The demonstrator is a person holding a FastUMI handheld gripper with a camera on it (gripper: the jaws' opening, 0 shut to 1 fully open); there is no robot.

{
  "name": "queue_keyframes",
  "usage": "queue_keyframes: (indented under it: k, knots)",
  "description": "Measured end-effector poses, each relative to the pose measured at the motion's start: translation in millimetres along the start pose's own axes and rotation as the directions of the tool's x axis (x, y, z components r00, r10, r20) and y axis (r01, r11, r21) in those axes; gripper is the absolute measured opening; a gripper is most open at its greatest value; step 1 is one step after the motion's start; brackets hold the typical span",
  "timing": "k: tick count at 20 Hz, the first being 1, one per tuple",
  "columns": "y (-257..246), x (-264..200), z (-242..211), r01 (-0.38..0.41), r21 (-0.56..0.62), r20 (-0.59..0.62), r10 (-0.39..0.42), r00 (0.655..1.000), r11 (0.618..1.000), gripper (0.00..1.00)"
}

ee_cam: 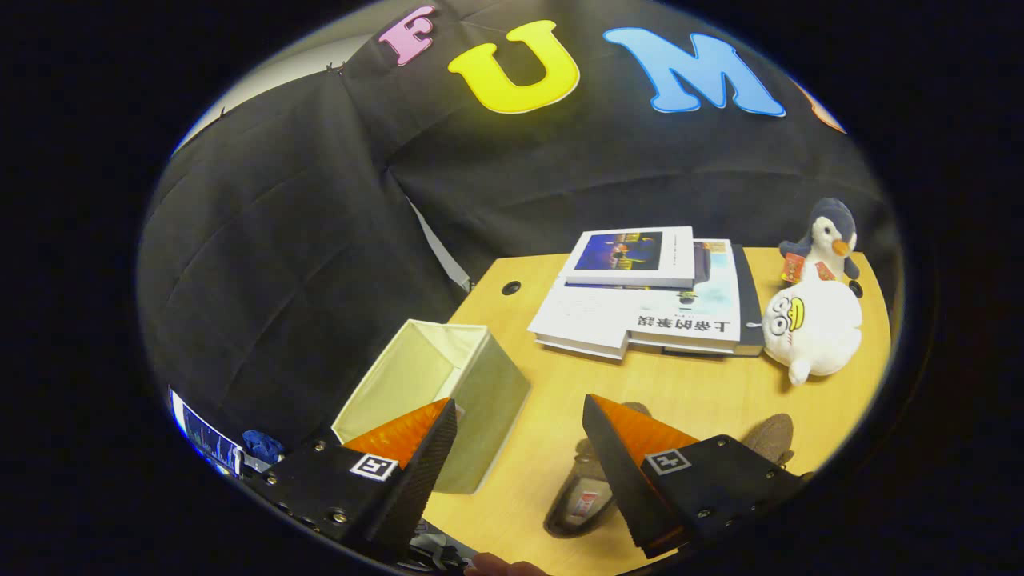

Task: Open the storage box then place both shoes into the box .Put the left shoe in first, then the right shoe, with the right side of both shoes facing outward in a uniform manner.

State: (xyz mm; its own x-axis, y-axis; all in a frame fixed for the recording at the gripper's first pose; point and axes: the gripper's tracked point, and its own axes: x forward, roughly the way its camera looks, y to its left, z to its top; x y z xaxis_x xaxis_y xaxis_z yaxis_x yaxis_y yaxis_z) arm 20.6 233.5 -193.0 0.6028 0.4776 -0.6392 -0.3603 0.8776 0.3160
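Note:
A pale fabric storage box (448, 384) stands open-topped on the wooden table (560, 416), just beyond my left finger; its inside looks bare. A brown shoe (580, 496) lies on the table under and just left of my right finger, its opening facing up. Part of a second brown shoe (772, 438) shows beyond the right finger. My gripper (520, 436) hovers above the table, open, with nothing between its fingers.
Beyond the shoes lies a stack of books (648, 304). A white plush duck (812, 328) and a penguin plush (828, 236) sit to its right. The table's left edge runs just behind the box, by the black cloth wall.

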Motion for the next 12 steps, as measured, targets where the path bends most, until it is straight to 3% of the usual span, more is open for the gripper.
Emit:
queue_keyframes:
  k: [6, 12]
  knots:
    - [-54.9, 4.1, -48.4, 0.121, 0.048, -0.076, -0.117, 0.990, 0.991, 0.96]
    - [-82.8, 11.4, -93.8, 0.172, 0.036, -0.174, -0.163, 0.971, 0.985, 0.96]
